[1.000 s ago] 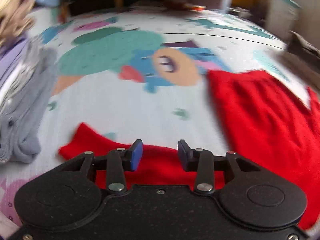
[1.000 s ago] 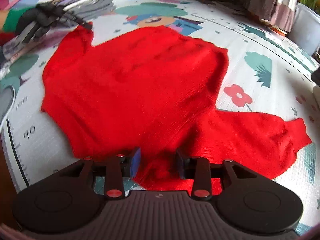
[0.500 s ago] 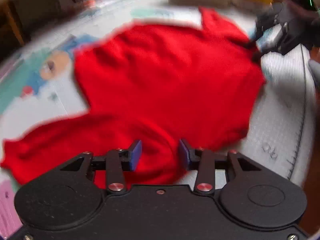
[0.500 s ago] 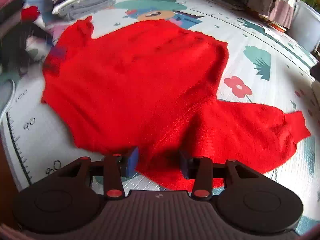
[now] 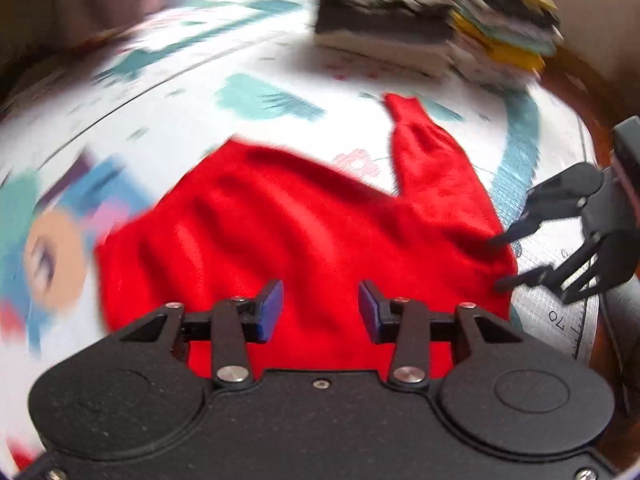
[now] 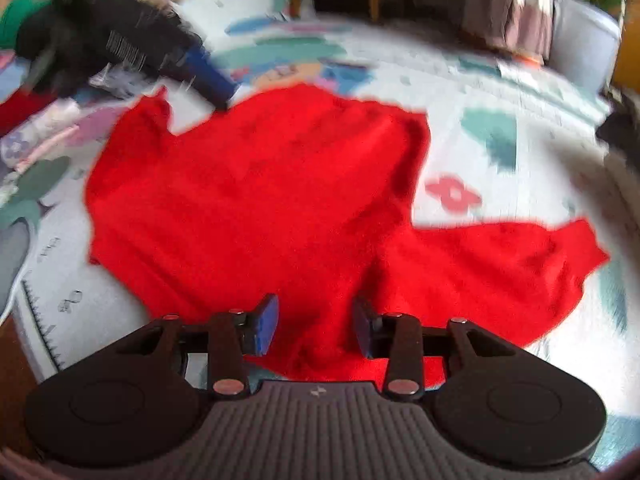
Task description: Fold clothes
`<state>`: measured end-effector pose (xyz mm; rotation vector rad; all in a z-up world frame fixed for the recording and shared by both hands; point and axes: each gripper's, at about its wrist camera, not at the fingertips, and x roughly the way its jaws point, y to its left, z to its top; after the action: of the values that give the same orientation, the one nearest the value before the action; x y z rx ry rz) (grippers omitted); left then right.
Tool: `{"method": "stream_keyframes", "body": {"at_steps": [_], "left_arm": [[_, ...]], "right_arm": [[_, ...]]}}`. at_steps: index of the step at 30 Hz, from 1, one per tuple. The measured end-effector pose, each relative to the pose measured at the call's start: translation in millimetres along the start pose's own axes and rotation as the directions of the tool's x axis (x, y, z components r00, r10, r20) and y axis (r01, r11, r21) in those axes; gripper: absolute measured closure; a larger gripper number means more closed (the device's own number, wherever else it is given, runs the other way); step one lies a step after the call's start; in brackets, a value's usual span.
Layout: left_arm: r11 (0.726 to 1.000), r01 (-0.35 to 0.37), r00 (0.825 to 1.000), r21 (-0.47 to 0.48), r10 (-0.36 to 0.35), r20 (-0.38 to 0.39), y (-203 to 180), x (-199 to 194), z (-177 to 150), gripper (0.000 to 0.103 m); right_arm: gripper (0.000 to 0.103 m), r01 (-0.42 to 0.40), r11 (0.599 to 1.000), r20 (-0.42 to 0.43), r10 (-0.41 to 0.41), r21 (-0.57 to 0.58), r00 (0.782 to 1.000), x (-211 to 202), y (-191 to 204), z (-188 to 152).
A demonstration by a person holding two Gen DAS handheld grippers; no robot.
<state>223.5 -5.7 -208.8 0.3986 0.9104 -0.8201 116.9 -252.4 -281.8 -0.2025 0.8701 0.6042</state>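
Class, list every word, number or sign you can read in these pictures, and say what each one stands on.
"70": beside the ruler marks on the play mat's edge, left wrist view.
Two more numerals by the same ruler, right wrist view: too blurred.
White print on the left gripper: unreadable.

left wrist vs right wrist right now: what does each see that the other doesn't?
Left wrist only: the stacks of folded clothes at the far edge of the mat, and the right tool seen from outside, at the edge of the red sweater.
Right wrist only: the flat sleeve on the right, a white bin, hanging curtains.
Both: the sweater spread on the printed play mat, jaws apart and empty.
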Motion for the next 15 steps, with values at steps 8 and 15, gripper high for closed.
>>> {"method": "stream_keyframes", "body": {"at_steps": [8,15], "left_arm": [[0.998,-0.01,1.0,0.065,0.01,0.01,23.2,108.0,74.5,0.068],[1.0,-0.018,0.999,0.005,0.018,-0.027,22.6,140.9,94.0,0.064]], "right_arm": [[0.062,-0.016,0.994,0.041,0.012,0.104,0.999,-7.6,-5.2,-27.4],[0.061,-0.034,0.989,0.049,0.027,0.146,0.998,-20.5,-9.5,-32.7]]}}
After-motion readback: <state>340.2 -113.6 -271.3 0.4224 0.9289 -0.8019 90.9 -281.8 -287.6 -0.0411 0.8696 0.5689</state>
